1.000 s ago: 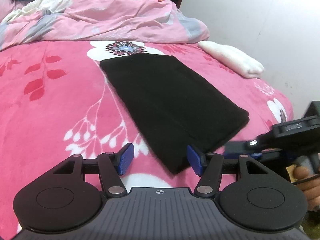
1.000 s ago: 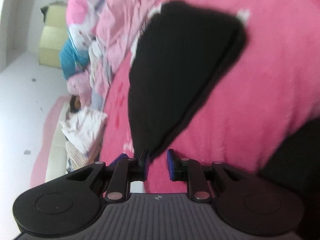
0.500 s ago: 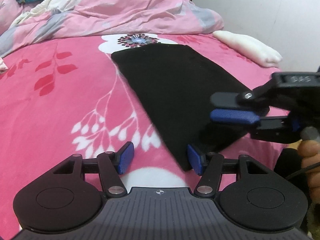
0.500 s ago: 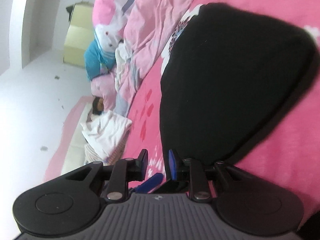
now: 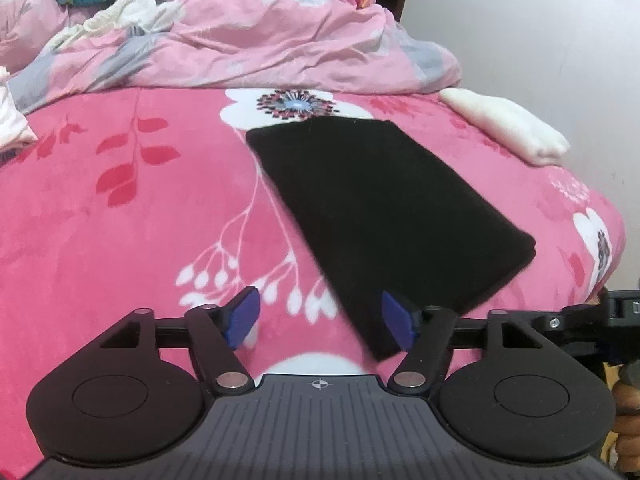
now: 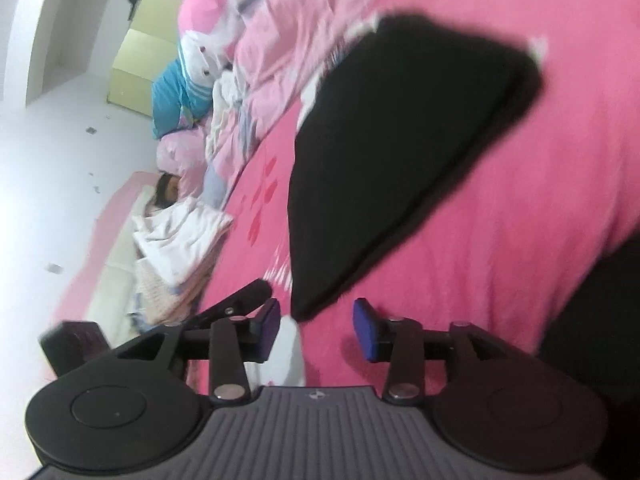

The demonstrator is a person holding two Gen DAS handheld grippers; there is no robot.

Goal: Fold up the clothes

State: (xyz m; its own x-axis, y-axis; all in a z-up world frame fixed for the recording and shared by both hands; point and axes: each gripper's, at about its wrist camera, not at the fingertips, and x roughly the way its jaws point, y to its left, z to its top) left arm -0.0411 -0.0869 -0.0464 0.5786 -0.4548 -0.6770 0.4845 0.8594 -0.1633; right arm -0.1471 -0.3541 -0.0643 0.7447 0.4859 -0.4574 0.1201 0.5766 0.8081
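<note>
Cloth, black and folded (image 5: 384, 216), lies flat on the pink bed (image 5: 120, 220): soft, light, likely limp, best pinched at its near corner. Left gripper (image 5: 320, 320) and right gripper (image 6: 316, 326) are opening, clamping nothing.

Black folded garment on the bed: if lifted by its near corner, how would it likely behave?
The black folded garment looks like soft, thin fabric, so it would probably droop. Its stacked layers could slide apart, undoing the fold. On the plush pink blanket it would likely drag rather than slip.
</note>
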